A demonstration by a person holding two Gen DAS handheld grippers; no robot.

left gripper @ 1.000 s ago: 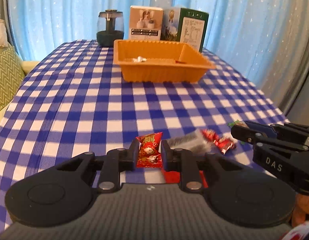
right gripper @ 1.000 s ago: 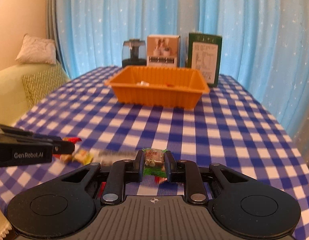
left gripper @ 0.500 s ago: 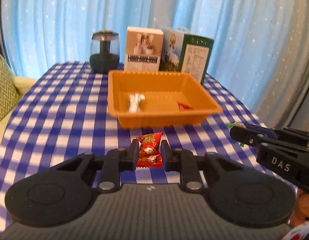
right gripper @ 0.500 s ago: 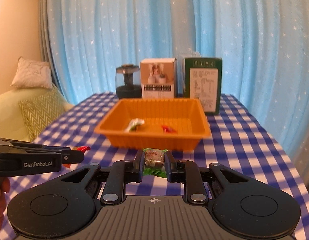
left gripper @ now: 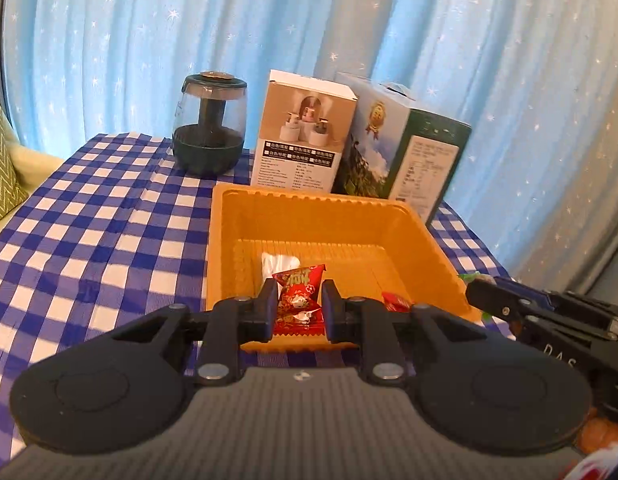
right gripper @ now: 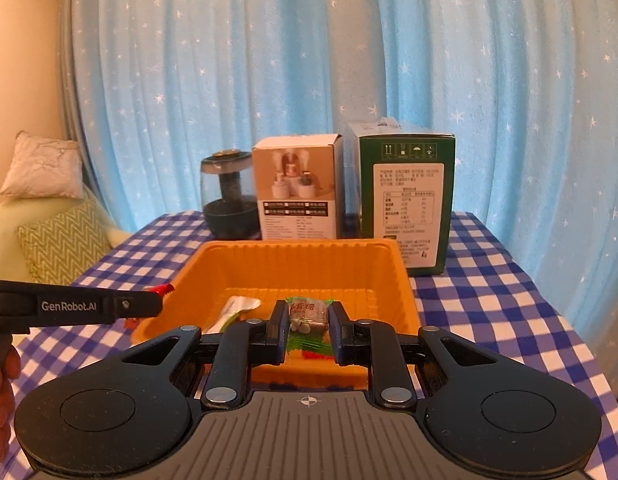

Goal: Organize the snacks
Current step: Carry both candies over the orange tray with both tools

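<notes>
My left gripper (left gripper: 299,306) is shut on a red snack packet (left gripper: 299,294) and holds it over the near edge of the orange tray (left gripper: 225,240). My right gripper (right gripper: 308,326) is shut on a green-wrapped candy (right gripper: 307,316) and holds it over the tray's near rim (right gripper: 401,276). Inside the tray lie a white packet (left gripper: 279,262), which also shows in the right wrist view (right gripper: 237,308), and a small red candy (left gripper: 395,302). The right gripper shows at the right of the left wrist view (left gripper: 475,290); the left gripper shows at the left of the right wrist view (right gripper: 159,300).
Behind the tray stand a dark glass jar (left gripper: 209,128), a white box (left gripper: 305,132) and a green box (left gripper: 405,156) on the blue checked tablecloth (left gripper: 89,220). A sofa with cushions (right gripper: 61,240) is left of the table. Blue curtains hang behind.
Both grippers have carried their packets forward from the table's near end to the tray and now hang over its near edge. The snacks left on the cloth are out of view.
</notes>
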